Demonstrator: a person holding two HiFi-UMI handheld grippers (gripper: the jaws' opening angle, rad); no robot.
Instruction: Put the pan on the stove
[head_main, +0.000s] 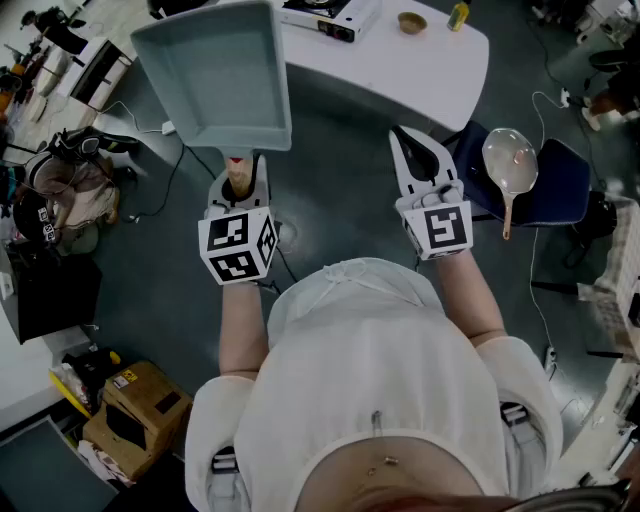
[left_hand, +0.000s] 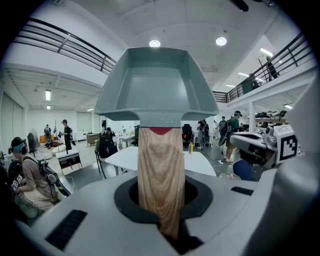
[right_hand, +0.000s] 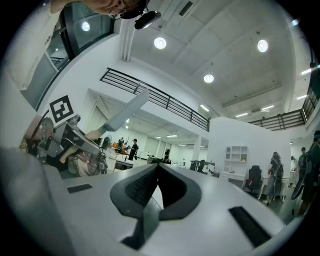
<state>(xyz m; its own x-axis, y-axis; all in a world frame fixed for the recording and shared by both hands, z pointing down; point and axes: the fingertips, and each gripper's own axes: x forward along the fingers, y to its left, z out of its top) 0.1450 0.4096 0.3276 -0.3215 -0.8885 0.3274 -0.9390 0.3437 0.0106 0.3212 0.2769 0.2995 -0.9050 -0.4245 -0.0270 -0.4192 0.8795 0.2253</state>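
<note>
Jaws of left gripper (head_main: 237, 185) clamp the wooden handle (left_hand: 160, 170); pan (head_main: 215, 75) hangs just ahead of them, airborne. Right gripper (head_main: 418, 160) jaws pinched together, empty. Keep pan level; stove (head_main: 325, 15) lies well beyond.

bowl (head_main: 411, 22) + btl (head_main: 458, 15) on tbl (head_main: 430, 80) | ladle (head_main: 510, 160) – on blue chair (head_main: 565, 180) | cardbd box (head_main: 140, 398) – floor

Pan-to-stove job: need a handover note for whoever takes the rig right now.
Left hand-held gripper: shut on the wooden handle of the pan, which is held up in the air in front of the person.
Right hand-held gripper: jaws together, nothing in them.
Stove: on the white table ahead, at the far edge of the head view.
Done: pan is in hand.
Left: carry it to the stove, set it down, release.
</note>
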